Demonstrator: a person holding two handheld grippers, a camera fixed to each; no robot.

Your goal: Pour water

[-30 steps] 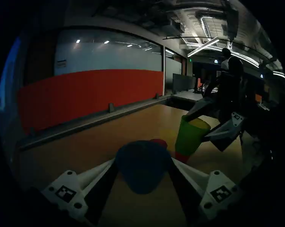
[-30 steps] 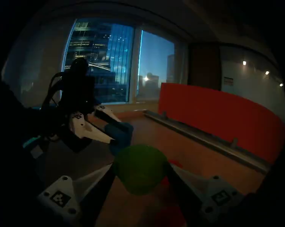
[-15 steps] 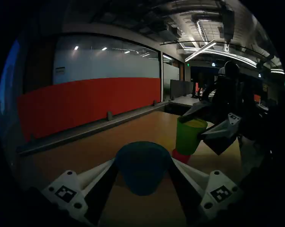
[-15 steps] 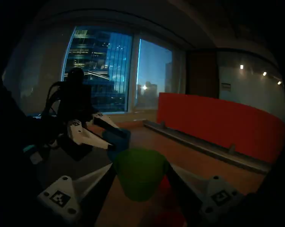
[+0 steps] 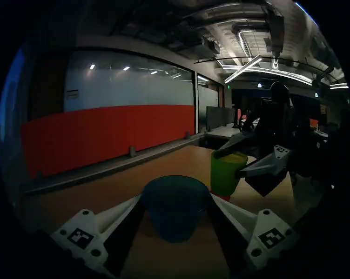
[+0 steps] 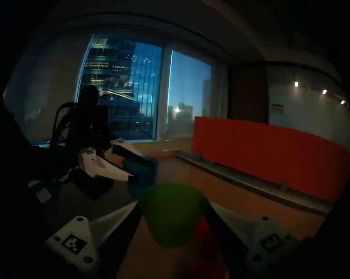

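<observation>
Count: two grippers, two cups, one red object.

Left gripper [image 5: 175,201]: fingers clenched on either side of the blue cup [image 5: 175,216]. The cup sits upright between the tips, mouth up.

Right gripper [image 6: 172,209]: fingers clenched on the green cup [image 6: 171,216], also upright between the tips.

From the left gripper view, the green cup hangs ahead of the tips and to their right, gripped by the other pair of white fingers. Its inside looks yellowish; contents cannot be made out. From the right gripper view, the blue cup is ahead of the tips and to their left. The cups are near each other, not touching.

Red object [image 6: 204,230]: low, just beyond the green cup, partly hidden. Kind cannot be told.

Surface: wooden table [image 5: 128,186], light brown, running forward under both grippers. A low rail [image 5: 105,165] runs along its far edge.

Room: dim. A red wall panel [image 5: 105,132] stands beyond the rail, with a pale glass band above it. Strip lights [image 5: 242,69] and exposed ducts on the ceiling. Tall windows [image 6: 124,88] ahead-left of the right gripper, with lit towers outside.
</observation>
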